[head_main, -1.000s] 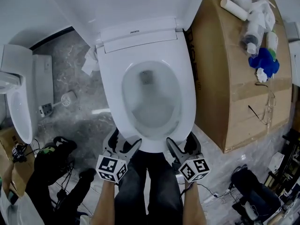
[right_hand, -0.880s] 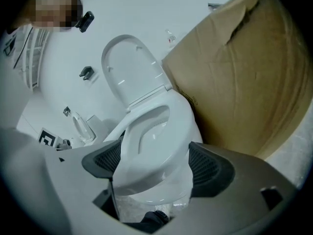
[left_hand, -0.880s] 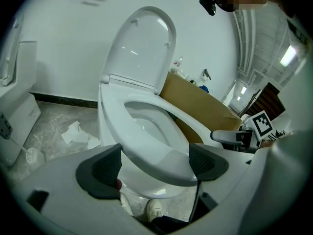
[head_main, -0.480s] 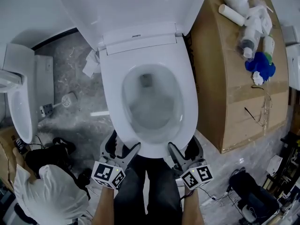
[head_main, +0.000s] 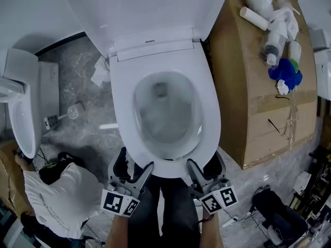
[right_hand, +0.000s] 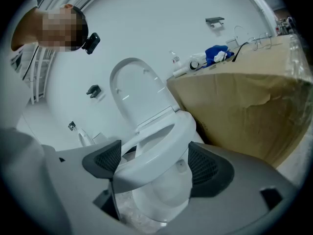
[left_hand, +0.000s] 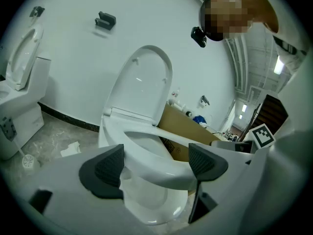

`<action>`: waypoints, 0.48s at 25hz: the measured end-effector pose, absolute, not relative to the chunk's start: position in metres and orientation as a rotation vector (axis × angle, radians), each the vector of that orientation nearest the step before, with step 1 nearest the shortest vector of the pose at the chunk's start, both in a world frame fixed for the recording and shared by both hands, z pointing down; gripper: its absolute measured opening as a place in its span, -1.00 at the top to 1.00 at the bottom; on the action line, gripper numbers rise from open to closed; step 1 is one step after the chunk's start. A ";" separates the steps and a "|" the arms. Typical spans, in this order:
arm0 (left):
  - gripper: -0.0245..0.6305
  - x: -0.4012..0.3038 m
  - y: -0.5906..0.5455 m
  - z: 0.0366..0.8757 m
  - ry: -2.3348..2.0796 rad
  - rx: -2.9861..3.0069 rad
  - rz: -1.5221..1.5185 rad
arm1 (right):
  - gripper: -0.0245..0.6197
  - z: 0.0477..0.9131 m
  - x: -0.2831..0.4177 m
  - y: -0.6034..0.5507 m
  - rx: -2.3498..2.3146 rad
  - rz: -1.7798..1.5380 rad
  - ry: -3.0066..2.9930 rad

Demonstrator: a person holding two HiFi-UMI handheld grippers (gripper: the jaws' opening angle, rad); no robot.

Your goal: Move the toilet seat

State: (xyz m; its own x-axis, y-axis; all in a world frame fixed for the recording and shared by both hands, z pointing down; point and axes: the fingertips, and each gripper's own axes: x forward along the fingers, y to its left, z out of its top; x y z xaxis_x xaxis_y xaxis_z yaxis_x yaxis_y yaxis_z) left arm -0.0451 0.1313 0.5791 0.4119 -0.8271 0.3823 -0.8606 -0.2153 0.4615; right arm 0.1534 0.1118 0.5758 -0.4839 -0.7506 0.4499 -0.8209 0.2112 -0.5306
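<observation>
Looking steeply down from my head, a second toilet [head_main: 20, 123] stands at the far left with its lid up, and a brush [head_main: 72, 110] lies on the grey marbled floor just beside it. Below these, a person [head_main: 62, 195] in a white shirt crouches near the bottom left corner. Crumpled paper [head_main: 98, 74] lies on the floor by the base of the main toilet. In the middle is the white toilet, its lid [head_main: 145, 4] upright against the wall. The seat [head_main: 207, 112] is still over the bowl, its front end nearest to me and lifted a little clear of the bowl [left_hand: 151, 204], as both gripper views show. My left gripper [head_main: 135, 161] is at the seat's front left, and its jaws stand wide apart. In its own view the seat's front rim runs across the gap between the two dark pads [left_hand: 110, 168], and the jaws are not closed on it. My right gripper [head_main: 202, 161] is at the front right, just as wide open. There too the seat's rim lies across the gap between the pads [right_hand: 205, 168], unclamped. I cannot tell whether the rim rests on either gripper. My legs in dark trousers show between the two grippers. To the right of the toilet, close against it, stands a large cardboard box [head_main: 253, 97]. On its far end lie bottles [head_main: 271, 43] and a blue object [head_main: 284, 71].
</observation>
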 end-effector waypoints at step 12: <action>0.31 -0.014 0.125 0.539 -1.434 2.204 0.223 | -0.41 0.559 0.152 0.105 1.585 1.151 -2.400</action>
State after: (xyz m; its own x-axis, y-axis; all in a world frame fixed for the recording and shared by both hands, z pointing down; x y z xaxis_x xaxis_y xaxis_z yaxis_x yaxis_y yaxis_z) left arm -0.0141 0.1251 0.5389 0.4325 -0.8108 0.3945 -0.8923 -0.3221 0.3162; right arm 0.1523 0.1048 0.5593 -0.4760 -0.7759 0.4141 -0.8085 0.2008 -0.5532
